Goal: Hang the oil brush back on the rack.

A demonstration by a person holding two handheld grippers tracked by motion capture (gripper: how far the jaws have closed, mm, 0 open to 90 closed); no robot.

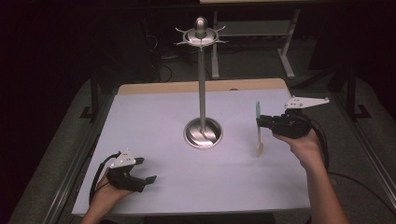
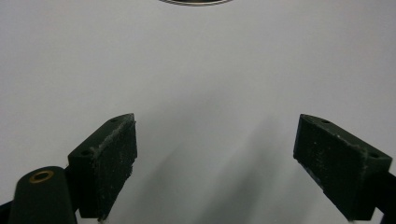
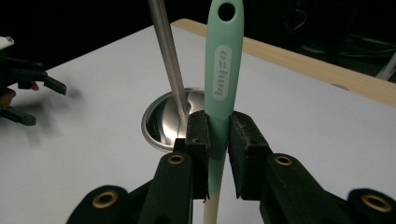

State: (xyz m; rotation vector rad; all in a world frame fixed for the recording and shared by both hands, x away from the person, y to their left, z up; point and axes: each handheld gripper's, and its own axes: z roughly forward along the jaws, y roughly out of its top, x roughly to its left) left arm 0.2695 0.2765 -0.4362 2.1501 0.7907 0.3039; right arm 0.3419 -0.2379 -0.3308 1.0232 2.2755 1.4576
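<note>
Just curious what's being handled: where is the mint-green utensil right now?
The utensil hangs upright in the right gripper, right of the metal stand, above the table.

The utensil stand (image 1: 202,84) is polished, mirror-glossy metal. The spatula (image 3: 222,79) has a smooth matt mint handle (silicone or plastic) over pale wood. Matt white tabletop (image 1: 154,116), bare wood edge at 12 o'clock; rough black pads (image 3: 243,140).

Lab: dark room, white test table (image 1: 154,140), floor cables (image 1: 161,65).
</note>
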